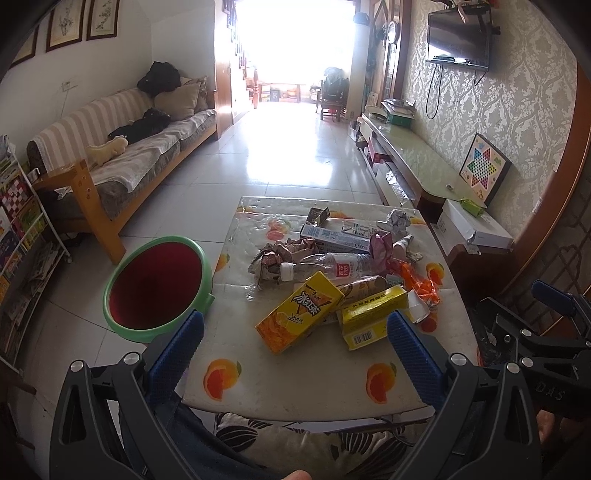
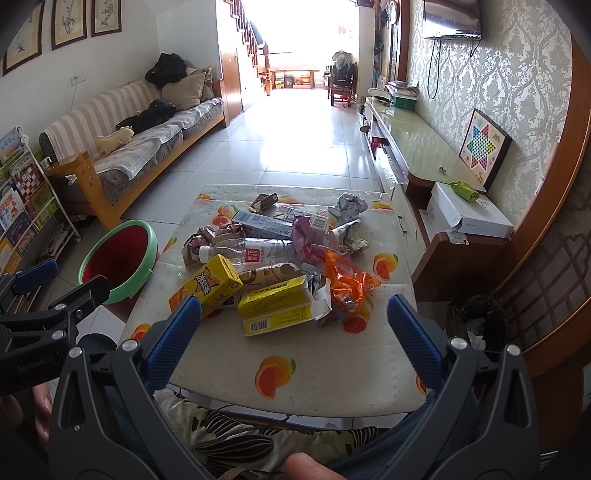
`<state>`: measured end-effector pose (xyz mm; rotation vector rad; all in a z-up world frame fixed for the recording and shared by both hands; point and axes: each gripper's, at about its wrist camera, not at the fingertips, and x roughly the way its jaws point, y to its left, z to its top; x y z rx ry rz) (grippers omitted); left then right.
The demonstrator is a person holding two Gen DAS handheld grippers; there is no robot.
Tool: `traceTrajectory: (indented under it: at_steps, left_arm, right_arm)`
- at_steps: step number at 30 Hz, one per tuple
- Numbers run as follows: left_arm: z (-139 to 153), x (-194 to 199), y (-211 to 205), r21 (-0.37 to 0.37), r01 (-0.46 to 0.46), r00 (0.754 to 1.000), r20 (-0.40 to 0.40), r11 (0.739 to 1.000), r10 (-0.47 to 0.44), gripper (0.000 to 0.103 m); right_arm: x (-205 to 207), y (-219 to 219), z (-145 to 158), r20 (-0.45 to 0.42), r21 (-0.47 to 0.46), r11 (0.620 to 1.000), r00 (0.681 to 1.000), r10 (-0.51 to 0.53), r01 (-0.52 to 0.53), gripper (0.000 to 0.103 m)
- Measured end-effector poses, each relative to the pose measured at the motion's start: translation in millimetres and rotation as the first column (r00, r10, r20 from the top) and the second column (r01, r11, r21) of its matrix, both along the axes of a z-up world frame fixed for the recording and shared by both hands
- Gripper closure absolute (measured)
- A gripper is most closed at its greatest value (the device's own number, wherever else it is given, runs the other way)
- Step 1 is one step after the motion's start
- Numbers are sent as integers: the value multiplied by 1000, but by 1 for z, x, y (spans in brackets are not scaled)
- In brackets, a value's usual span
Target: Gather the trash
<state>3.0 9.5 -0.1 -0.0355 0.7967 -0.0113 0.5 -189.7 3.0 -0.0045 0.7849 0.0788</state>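
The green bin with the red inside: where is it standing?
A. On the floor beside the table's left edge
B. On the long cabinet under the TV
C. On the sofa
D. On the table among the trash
A. The green bin stands on the floor tiles against the left edge of the table, apart from the trash.

Glossy white tiled floor (image 1: 236,177), striped sofa (image 1: 122,147) along the left wall, framed pictures (image 2: 70,22) above it, patterned wallpaper (image 1: 524,103) on the right, wall-mounted television (image 1: 458,40), long low cabinet (image 1: 417,158), glaring daylight from the far doorway (image 1: 291,40)
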Motion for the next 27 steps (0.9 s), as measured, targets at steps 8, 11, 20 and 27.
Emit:
traceTrajectory:
  at_steps: [8,11,20,27]
  left_arm:
    - [2,2,5,-25,0,1000,0,1000,0,8]
    - [3,1,1,-8,13,1000,8,1000,-12,8]
    - [2,1,-5,25,35,999,18,999,-36,8]
    - [-5,1,-6,38,45,999,20,998,-45,8]
  right_arm:
    - [0,0,0,-1,0,1000,1000,-3,3,3]
    - [0,0,0,-1,-1,1000,1000,-4,4,3]
    - [0,0,-1,-3,0,1000,1000,-4,4,3]
    - [0,-1,-1,-4,3,1000,1000,-5,5,3]
